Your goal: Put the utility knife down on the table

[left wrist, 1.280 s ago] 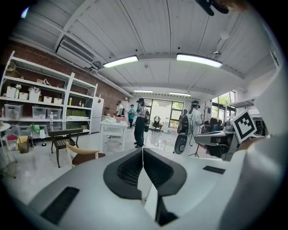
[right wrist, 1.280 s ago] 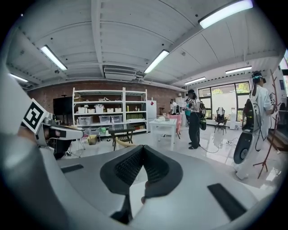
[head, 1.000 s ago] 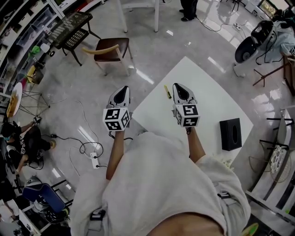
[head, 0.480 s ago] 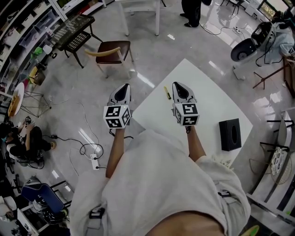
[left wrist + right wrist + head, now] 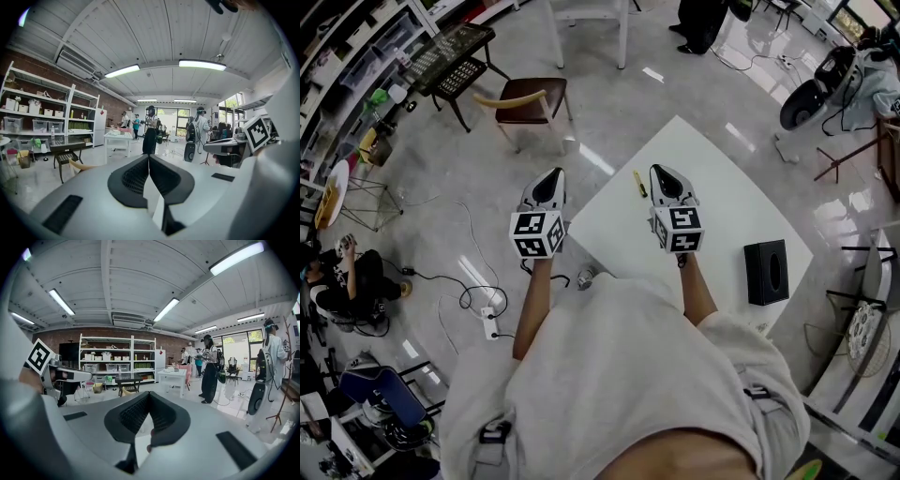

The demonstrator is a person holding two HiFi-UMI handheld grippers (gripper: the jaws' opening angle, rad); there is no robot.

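Lengthwise away, utility knife (image 5: 640,185) on table (image 5: 724,208)

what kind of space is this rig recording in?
Probably a lab or workshop shared for data collection: storage shelving along the wall, other people standing around in headgear, and loose cables with a power strip on the polished floor.

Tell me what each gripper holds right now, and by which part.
Nothing is held. The left gripper and the right gripper are both shut with nothing between their jaws. The utility knife lies on the table.
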